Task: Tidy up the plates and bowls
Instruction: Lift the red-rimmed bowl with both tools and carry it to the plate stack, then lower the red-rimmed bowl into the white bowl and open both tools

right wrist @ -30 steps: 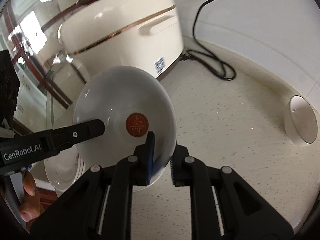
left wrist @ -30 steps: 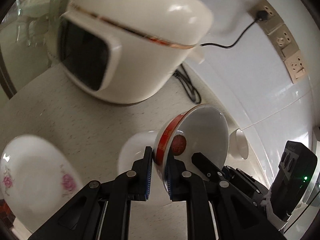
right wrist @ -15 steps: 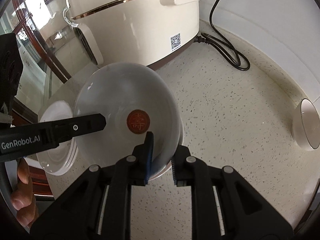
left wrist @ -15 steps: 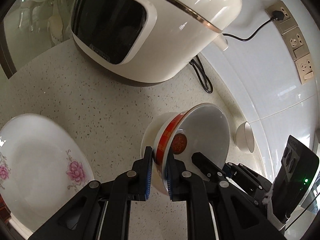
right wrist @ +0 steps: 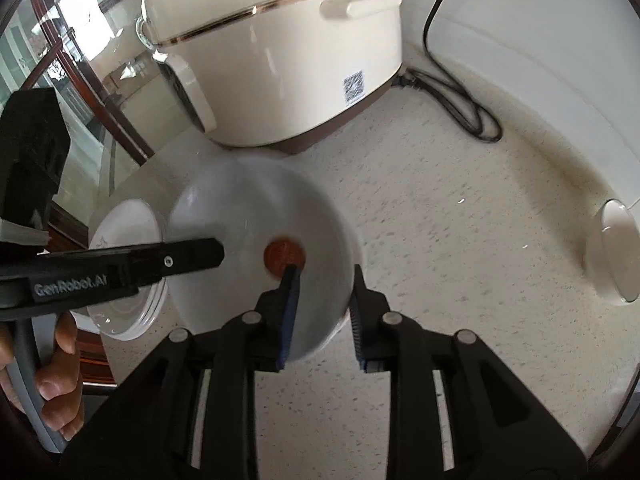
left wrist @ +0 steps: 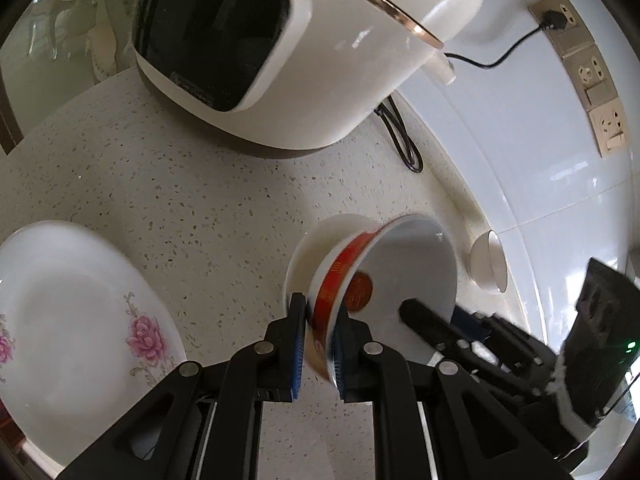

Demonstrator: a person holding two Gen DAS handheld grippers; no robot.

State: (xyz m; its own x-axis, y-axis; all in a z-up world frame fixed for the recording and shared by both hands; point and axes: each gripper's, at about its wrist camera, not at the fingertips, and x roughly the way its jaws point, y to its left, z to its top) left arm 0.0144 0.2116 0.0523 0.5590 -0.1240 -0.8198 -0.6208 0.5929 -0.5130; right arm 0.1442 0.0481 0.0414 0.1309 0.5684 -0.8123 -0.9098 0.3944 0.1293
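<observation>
Red-banded bowl [left wrist: 384,276] sits tilted at 5 o'clock in the left wrist view, nested against a plain white bowl [left wrist: 316,248] on the speckled counter [left wrist: 200,200]. Left gripper [left wrist: 318,340] is clamped narrow on its near rim, pads on both faces. Right gripper [right wrist: 322,308] has just been opening; the opposite rim lies between its jaws, and both pads now stand clear of the rim. Floral plate [left wrist: 72,312] lies at 8 o'clock, small white cup [left wrist: 490,266] at 3 o'clock. Versus one second ago: bowl is lower, closer to the counter, and rice cooker [left wrist: 280,48] appears farther off.
</observation>
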